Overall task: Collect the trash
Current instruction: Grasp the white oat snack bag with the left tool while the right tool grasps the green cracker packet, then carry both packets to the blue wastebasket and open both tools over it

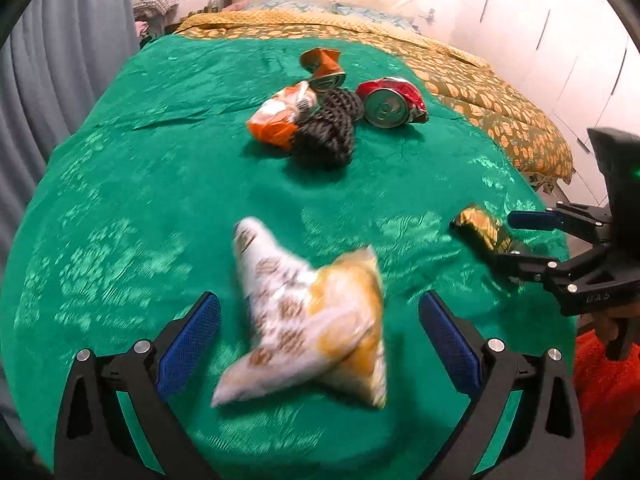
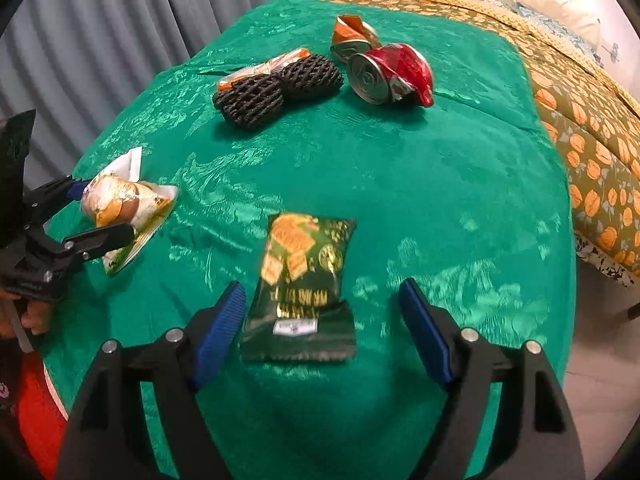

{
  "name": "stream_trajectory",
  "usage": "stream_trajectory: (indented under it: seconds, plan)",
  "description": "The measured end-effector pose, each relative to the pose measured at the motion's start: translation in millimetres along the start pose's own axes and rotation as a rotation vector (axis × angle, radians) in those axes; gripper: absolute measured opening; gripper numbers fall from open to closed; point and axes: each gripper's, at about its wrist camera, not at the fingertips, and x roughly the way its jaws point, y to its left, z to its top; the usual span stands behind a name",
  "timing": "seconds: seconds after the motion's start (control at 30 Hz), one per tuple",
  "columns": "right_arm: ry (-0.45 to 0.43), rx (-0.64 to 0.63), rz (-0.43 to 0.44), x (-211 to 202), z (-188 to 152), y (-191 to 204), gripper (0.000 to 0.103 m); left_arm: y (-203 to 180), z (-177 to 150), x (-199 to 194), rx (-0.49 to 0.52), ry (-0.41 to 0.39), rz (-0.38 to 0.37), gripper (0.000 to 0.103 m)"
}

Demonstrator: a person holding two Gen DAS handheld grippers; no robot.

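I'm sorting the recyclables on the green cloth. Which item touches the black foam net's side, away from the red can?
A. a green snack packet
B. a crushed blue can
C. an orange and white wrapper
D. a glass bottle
C: the orange and white wrapper lies against the black foam net, with the red can on its other side.

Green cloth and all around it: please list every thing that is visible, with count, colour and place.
Crushed red drink can: one, red and silver, far side of cloth.
Crushed orange drink can: one, orange, behind the red can.
Black foam net: one, black, far middle.
Orange snack wrapper: one, orange-white, against the net.
White-yellow snack packet: one, between left gripper fingers.
Dark green snack packet: one, between right gripper fingers.
Green cloth: one, over the bed.
Left gripper: open.
Right gripper: open.
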Motion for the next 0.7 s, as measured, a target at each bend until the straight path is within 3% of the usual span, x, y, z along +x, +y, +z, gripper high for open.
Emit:
stream_trajectory:
  seconds: [0.1,0.2,0.27,0.3,0.37,0.7]
  plan:
    - [0.01,-0.007,-0.006,5.2,7.6,3.8,0.075,-7.8,3.3,10.5,0.029,0.015,0.037,0.083]
    - [0.034,-0.019,-0.003,11.4,12.3,9.0,0.061,-6.1,3.0,13.9,0.013,0.023,0.043,0.066]
    - [0.04,-0.024,-0.01,12.8,12.6,9.6,0.045,-5.1,1.7,11.8,0.009,0.013,0.048,0.056]
    - [0.031,-0.015,-0.009,10.4,11.9,8.4,0.043,-4.4,2.5,11.4,0.006,0.008,0.05,0.052]
    - [0.015,-0.001,-0.004,3.9,9.4,6.3,0.036,-2.9,3.6,9.6,-0.006,-0.005,0.052,0.05]
    - [-0.091,0.086,0.045,-50.4,-16.8,-22.2,0.034,-30.2,1.3,-7.9,-0.008,-0.062,-0.043,0.047]
